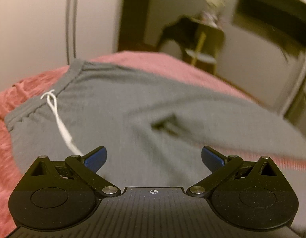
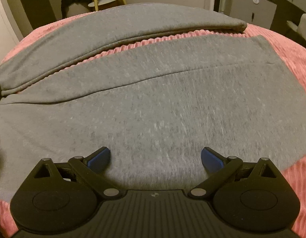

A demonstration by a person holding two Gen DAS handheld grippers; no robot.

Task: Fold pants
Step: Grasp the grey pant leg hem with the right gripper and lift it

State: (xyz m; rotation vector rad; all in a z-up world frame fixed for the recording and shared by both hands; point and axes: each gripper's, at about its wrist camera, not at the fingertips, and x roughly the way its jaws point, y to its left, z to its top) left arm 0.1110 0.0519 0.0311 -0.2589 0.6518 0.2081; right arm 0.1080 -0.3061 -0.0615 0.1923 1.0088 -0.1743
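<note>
Nearest the lens in the left wrist view is the black two-finger left gripper with blue ribbed pads, its jaws spread wide and holding nothing; grey cloth lies below the gap. The black right gripper with the same blue pads sits just as close in the right wrist view, jaws likewise released and empty above grey fabric.

Largest in both views is the pink ribbed bed cover, which runs under everything and shows at the left, right and far edges. On it lie the grey knit pants, spread flat. In the right wrist view the two legs stretch from left to right — the near leg broad and smooth with a long shallow crease, the far leg lying beyond it, a narrow strip of pink cover showing between them. The far leg's cuff ends at the far right; the near leg's hem ends further right still.

In the left wrist view the pants show their top end: the gathered grey elastic waistband lies at the far left, and a thin white drawstring trails from it toward the near side, its end just beside the left pad. This view is blurred.

Beyond the bed stands a small yellow-legged stool with a pale round shelf, near a dark doorway.
</note>
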